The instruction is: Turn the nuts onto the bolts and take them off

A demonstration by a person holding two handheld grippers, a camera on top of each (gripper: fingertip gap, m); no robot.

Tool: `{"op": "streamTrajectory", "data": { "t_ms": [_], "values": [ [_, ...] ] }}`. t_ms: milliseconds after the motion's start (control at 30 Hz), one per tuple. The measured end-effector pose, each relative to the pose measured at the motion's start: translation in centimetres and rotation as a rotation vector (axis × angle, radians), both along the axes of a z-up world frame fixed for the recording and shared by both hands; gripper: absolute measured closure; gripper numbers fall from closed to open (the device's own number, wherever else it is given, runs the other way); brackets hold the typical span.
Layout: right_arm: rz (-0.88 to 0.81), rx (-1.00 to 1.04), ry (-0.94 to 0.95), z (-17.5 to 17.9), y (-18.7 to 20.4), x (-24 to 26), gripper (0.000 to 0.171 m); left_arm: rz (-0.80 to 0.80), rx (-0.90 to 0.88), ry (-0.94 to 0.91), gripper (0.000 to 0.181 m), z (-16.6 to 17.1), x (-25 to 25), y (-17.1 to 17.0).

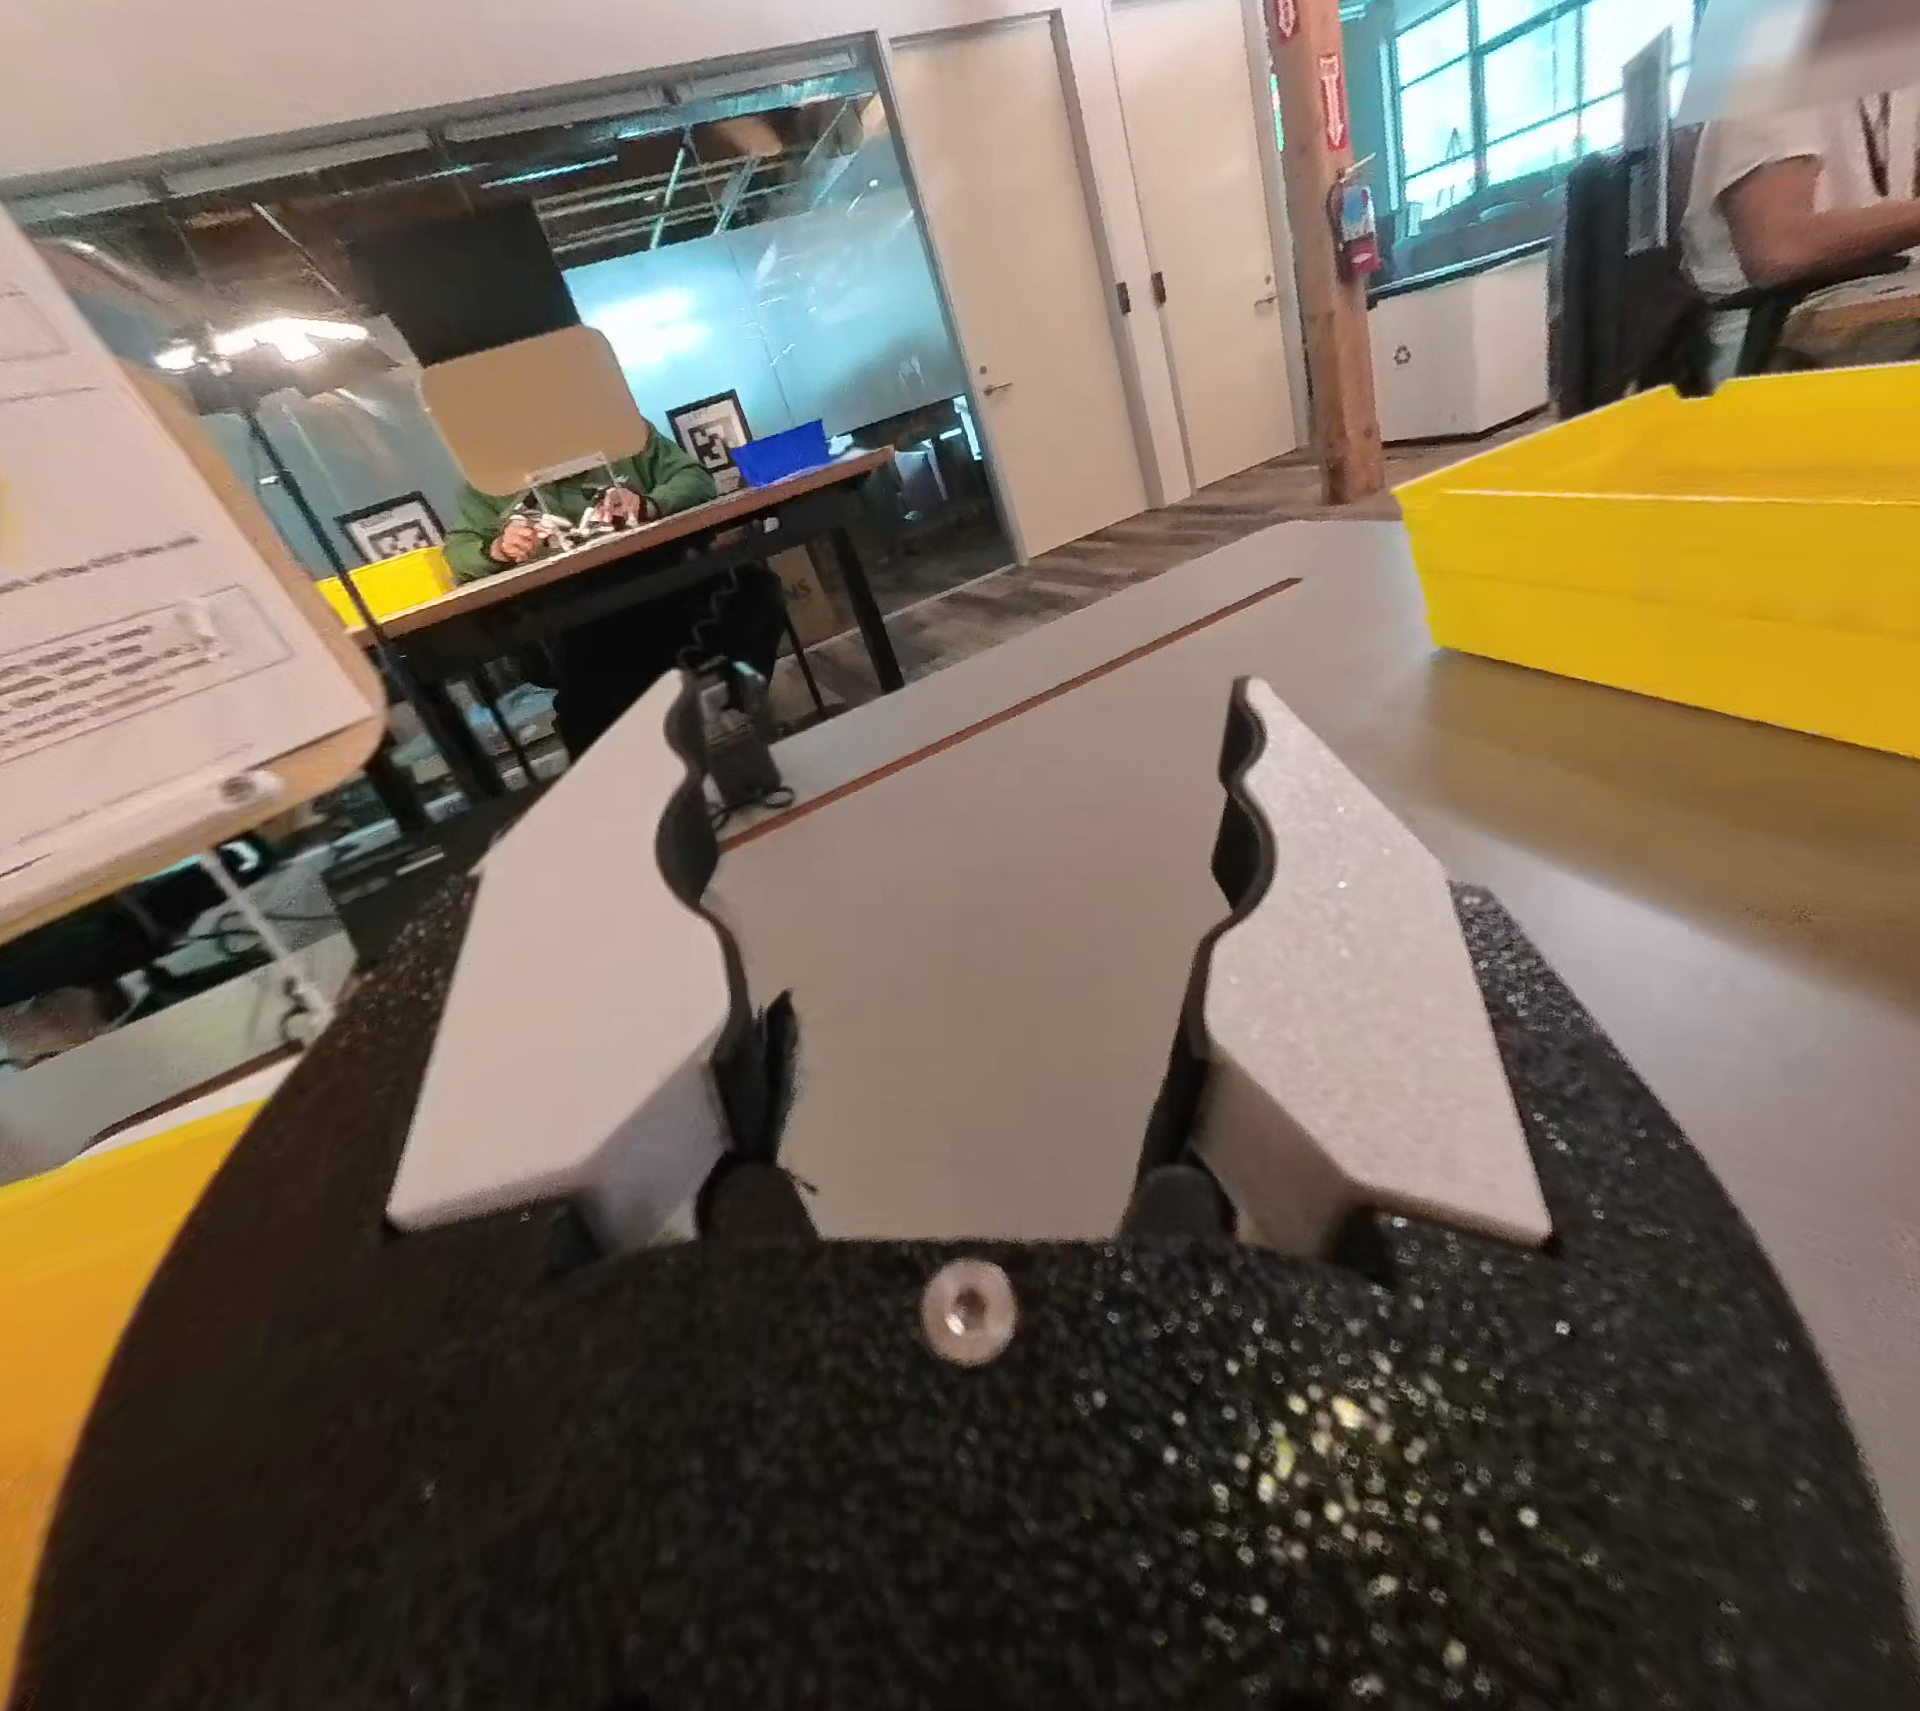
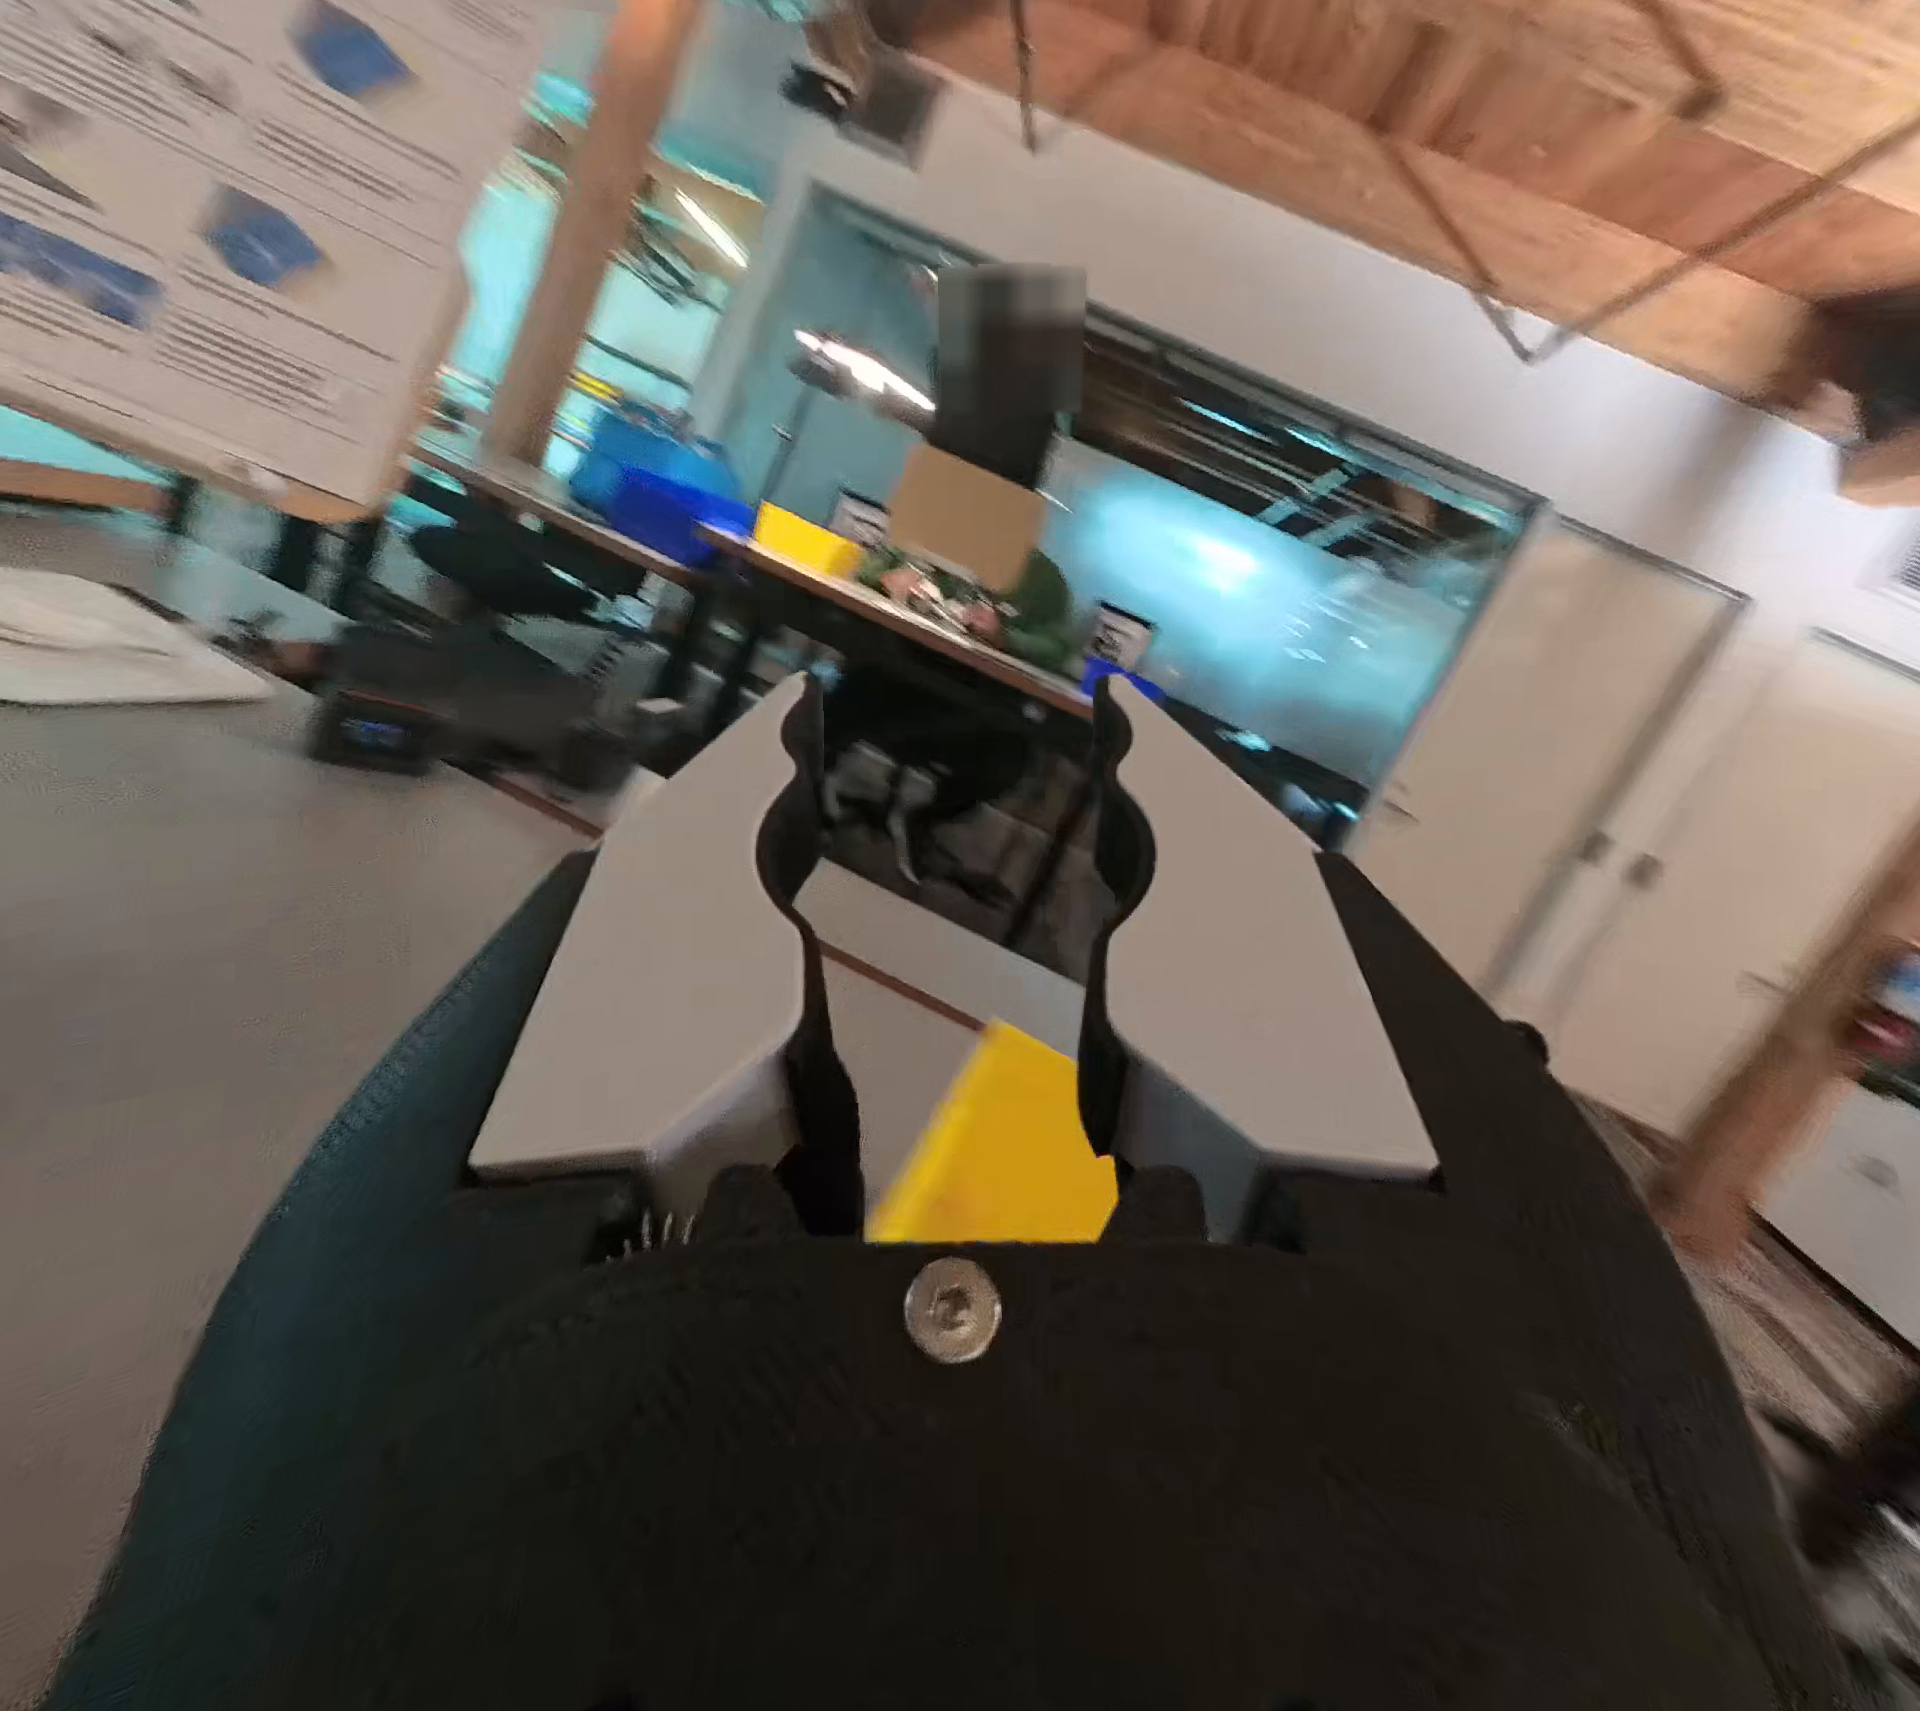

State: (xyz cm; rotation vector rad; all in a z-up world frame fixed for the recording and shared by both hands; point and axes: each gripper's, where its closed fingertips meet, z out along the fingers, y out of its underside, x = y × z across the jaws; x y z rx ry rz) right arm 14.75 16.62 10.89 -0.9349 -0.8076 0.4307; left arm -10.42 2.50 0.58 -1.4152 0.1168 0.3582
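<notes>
No nuts or bolts show in either view. My left gripper [image 1: 961, 695] is open and empty, held low over the grey table [image 1: 1558, 882] and pointing across the room. A yellow tray [image 1: 1683, 591] stands on the table to its right. My right gripper [image 2: 951, 695] is open and empty, tilted and raised above the table [image 2: 208, 934]. The corner of a yellow tray [image 2: 987, 1142] shows between the bases of its fingers. The right wrist view is blurred by motion.
A printed sheet on a board hangs at the left [image 1: 135, 601], [image 2: 229, 155]. Another yellow object [image 1: 62, 1298] lies at the lower left. A person in green works at a far table [image 1: 582, 508]. Another person sits at the right [image 1: 1808, 207].
</notes>
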Motion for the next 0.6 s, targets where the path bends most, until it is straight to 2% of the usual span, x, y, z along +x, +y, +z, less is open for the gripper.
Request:
{"op": "streamTrajectory", "data": {
  "t_ms": [67,167,300,400,467,600],
  "values": [
    [-0.093,-0.048,-0.017,0.1,2.5,4.3,0.119,0.056,-0.039,0.023,0.084,0.4,-0.6,-2.8],
    [-0.192,-0.223,-0.043,-2.1,6.8,9.9,0.114,0.193,-0.073,0.129,0.071,0.9,-2.0,-7.0],
    [-0.357,-0.585,-0.202,-10.0,12.0,15.5,0.103,0.395,-0.292,0.196,0.061,-1.2,-5.7,-11.8],
    [-0.449,-0.743,-0.302,-15.0,13.9,17.9,0.103,0.507,-0.435,0.111,0.065,-3.5,-9.1,-15.2],
    [-0.459,-0.852,-0.322,-17.3,14.3,18.6,0.102,0.540,-0.480,0.019,0.073,-4.7,-10.6,-17.0],
    [-0.441,-0.919,-0.325,-19.0,14.8,18.3,0.104,0.555,-0.566,-0.103,0.106,-6.9,-12.2,-18.8]
  ]
}}
